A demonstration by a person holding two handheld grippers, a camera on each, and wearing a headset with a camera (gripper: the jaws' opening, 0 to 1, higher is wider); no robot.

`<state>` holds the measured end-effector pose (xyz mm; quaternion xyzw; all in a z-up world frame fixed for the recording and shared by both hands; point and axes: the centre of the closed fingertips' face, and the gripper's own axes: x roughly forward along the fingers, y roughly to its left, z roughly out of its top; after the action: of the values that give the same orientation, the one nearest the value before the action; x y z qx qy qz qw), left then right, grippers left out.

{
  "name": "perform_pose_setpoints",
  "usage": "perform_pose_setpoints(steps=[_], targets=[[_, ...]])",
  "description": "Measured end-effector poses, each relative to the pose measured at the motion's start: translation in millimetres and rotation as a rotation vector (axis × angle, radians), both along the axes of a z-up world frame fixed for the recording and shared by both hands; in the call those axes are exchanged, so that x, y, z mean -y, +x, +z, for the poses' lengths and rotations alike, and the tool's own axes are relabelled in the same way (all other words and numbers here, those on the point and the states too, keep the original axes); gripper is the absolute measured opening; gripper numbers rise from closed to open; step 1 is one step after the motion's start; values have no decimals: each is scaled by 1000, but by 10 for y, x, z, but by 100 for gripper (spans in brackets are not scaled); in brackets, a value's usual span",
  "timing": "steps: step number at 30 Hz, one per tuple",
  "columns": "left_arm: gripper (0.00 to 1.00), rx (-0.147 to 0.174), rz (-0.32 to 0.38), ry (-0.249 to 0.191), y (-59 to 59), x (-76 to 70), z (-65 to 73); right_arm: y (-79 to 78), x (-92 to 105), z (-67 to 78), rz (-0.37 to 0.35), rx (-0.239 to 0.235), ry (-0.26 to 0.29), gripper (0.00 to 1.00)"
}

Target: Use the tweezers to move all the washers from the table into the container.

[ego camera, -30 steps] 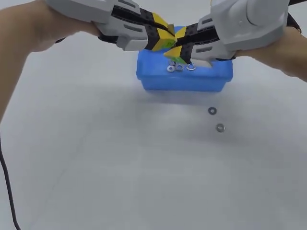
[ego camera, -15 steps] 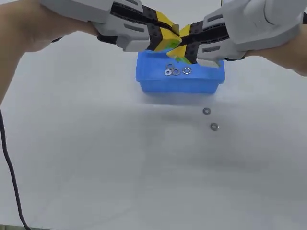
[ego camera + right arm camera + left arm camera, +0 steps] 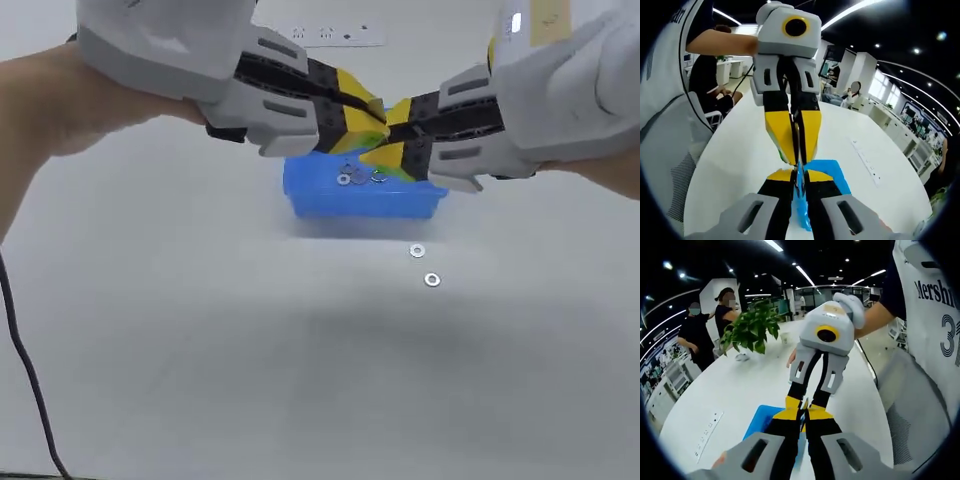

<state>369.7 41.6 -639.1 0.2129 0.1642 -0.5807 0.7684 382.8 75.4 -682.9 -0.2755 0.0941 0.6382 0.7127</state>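
Grippers meet tip to tip over the far edge of a blue container (image 3: pixel 362 197) on a white table (image 3: pixel 200 330). The left gripper (image 3: pixel 372 110) reaches in from the left and the right gripper (image 3: pixel 396 135) from the right, each held in a person's hand.

In the right gripper view, the left gripper's yellow jaws are clenched on a thin metallic strip, apparently the tweezers (image 3: pixel 796 142) seen edge-on, though the angle is poor. The right gripper's jaws are drawn together with only a sliver between them. Whether they also pinch the strip cannot be told.

A small cluster of washers (image 3: pixel 360 178) lies inside the container, near its far side below the gripper tips. On the table just near of the container's right end lies a loose washer (image 3: pixel 417 251), with a second washer (image 3: pixel 432 280) close beside it, slightly nearer and to the right. Both are well clear of the grippers.

A dark cable (image 3: pixel 22 350) runs along the left edge of the table, and a white power strip (image 3: pixel 330 35) lies at its far side. In the left gripper view, a leafy plant (image 3: pixel 752 330) stands on the table beyond the right gripper.
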Motion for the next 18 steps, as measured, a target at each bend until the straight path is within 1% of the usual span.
perform_pose_setpoints(steps=[1, 4, 5, 8, 11, 13, 16, 18], targets=[[7, 0, -4, 1, -35, 13, 3, -35, 17, 2, -2, -4, 3, 10], [7, -2, -27, 7, -191, 76, -1, -190, 90, -3, -2, -15, 14, 10], [7, -5, -29, 7, -209, 85, -6, -231, 110, -12, 1, -21, 14, 10], [7, -13, -49, 17, -338, 155, -47, -325, 154, -48, 7, -32, 6, 10], [7, -18, -63, 17, -427, 216, -57, -436, 200, -72, 11, -54, 2, 11], [7, -15, -69, 18, -469, 250, -61, -494, 227, -90, 10, -54, -6, 12], [7, -20, -78, 19, -520, 283, -77, -565, 253, -102, 10, -75, -4, 12], [7, -16, -81, 19, -543, 293, -85, -596, 270, -106, 9, -79, -4, 13]])
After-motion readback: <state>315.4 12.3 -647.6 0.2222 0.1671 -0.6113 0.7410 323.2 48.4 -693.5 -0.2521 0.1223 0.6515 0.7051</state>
